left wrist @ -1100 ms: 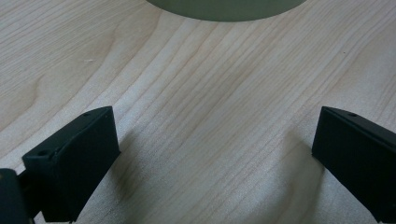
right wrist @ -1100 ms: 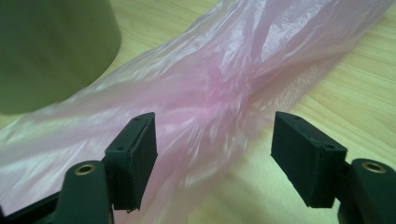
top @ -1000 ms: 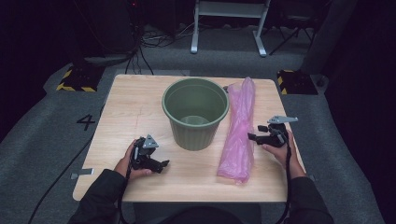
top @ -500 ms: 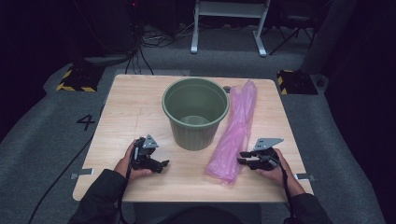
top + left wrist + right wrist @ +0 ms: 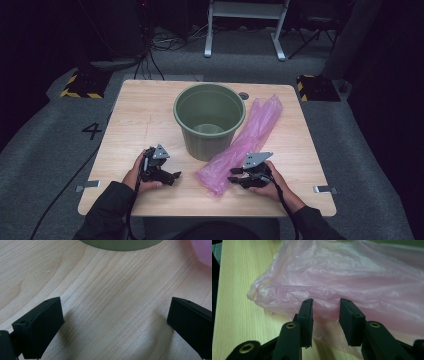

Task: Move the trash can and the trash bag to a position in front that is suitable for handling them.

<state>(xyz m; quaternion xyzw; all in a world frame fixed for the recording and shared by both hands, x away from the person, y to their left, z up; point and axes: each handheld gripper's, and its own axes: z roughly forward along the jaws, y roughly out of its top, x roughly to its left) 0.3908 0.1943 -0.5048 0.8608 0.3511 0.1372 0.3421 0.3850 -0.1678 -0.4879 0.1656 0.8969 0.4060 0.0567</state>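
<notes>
A long pink plastic bag (image 5: 245, 140) lies slantwise on the wooden table (image 5: 145, 115), just right of an upright, empty green bucket (image 5: 209, 120). My right gripper (image 5: 232, 176) is at the bag's near end. In the right gripper view it (image 5: 326, 312) is open by a narrow gap, and the bag's (image 5: 352, 277) crumpled edge lies between the jaws. My left gripper (image 5: 175, 176) rests on the table in front of the bucket and to its left. In the left gripper view it (image 5: 115, 322) is wide open over bare wood, with the bucket's base (image 5: 120, 243) ahead.
A corner of the pink bag (image 5: 203, 250) shows at the top right of the left gripper view. The table's near edge runs just under both hands. On the grey floor beyond the table stand a white frame (image 5: 245, 15) and trailing cables.
My right gripper has come back along the bag to its near end. The bag's near end has swung left toward the bucket. The left gripper has stayed put.
</notes>
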